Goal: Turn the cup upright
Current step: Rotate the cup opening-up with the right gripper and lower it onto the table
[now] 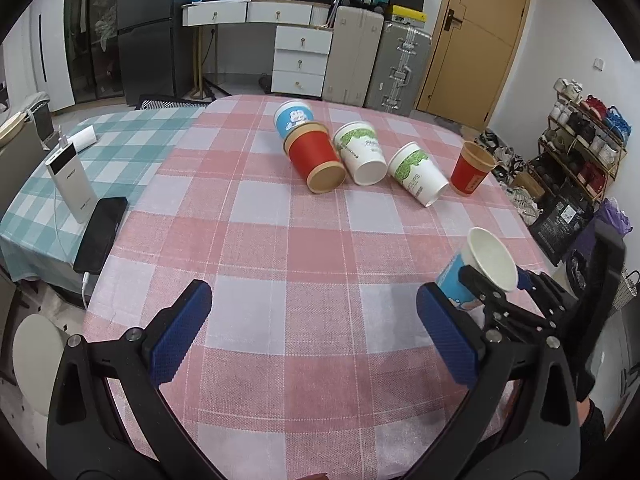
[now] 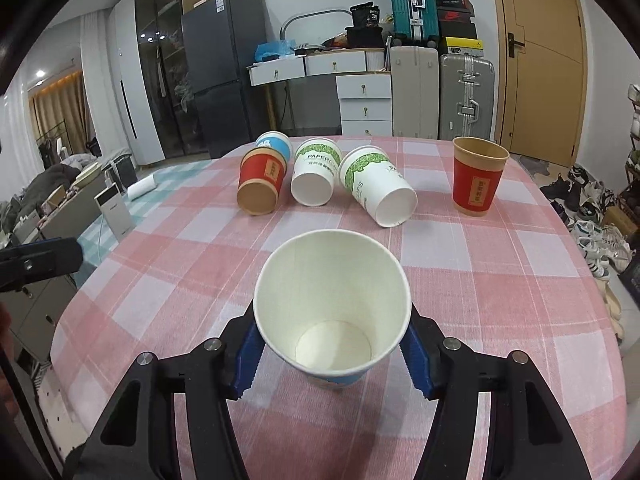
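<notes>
Right gripper (image 2: 332, 354) is clamped on the blue cup (image 2: 334, 304), mouth tilted up above the table (image 2: 500, 320) (not set down yet). One red cup (image 2: 478, 176) stands upright, four lie tipped. Left gripper (image 1: 316, 336) hangs spread, holding nothing.

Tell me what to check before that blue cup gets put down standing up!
1. Right gripper shut on the blue cup: ok.
2. Cup's mouth tilted upward: ok.
3. Cup's bottom level for landing: cannot tell.
4. Bare tablecloth around the cup, other cups far back: ok.
5. Left gripper open, holding nothing: ok.
6. Red cup already standing; four more lying down: not ok yet.
</notes>
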A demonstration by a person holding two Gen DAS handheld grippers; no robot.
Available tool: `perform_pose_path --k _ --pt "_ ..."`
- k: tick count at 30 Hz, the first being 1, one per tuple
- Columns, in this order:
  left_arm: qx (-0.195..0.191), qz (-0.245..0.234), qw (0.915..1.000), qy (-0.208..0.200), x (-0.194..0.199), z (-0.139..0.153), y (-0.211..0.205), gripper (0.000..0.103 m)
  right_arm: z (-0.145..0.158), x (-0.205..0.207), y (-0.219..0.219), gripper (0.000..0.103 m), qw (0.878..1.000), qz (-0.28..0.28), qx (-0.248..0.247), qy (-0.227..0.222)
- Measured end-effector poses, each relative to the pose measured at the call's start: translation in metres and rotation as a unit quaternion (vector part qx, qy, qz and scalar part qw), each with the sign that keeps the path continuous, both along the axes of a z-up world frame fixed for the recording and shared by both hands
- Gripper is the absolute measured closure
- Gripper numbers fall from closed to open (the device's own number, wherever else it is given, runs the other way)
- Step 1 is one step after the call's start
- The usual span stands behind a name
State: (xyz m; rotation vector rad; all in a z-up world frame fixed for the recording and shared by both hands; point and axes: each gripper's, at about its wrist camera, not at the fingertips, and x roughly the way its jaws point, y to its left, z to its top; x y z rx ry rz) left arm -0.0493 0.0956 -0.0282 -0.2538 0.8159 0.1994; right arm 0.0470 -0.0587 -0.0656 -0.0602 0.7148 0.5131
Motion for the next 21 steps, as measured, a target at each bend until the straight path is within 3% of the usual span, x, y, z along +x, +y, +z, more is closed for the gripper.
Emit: perform_pose_path --k 5,8,11,15,21 --pt "-0.015 -0.006 0.9998 0.01 -0.001 -0.004 -0.004 0.001 -0.002 -0.011 0.006 0.038 1.0 0.013 -0.022 -0.01" --pt "-0.012 -0.006 0.9998 0.01 -0.002 -0.004 -0.007 0.001 -0.005 -0.008 0.006 0.029 1.0 0.019 -0.016 0.017" --pt "-0.027 -0.002 0.9995 0.019 0.001 -0.004 -0.006 0.001 -0.007 -0.01 -0.001 0.013 0.999 0.003 0.001 0.035" --pt "-0.041 0.001 0.9987 0.029 0.007 -0.006 -0.008 0.001 -0.006 -0.023 -0.014 0.011 0.997 0.017 0.04 0.057" --pt "-0.013 -0.018 0.9997 0.008 0.012 0.005 -0.027 0.001 0.02 -0.045 -0.036 0.011 0.999 0.007 0.049 0.024"
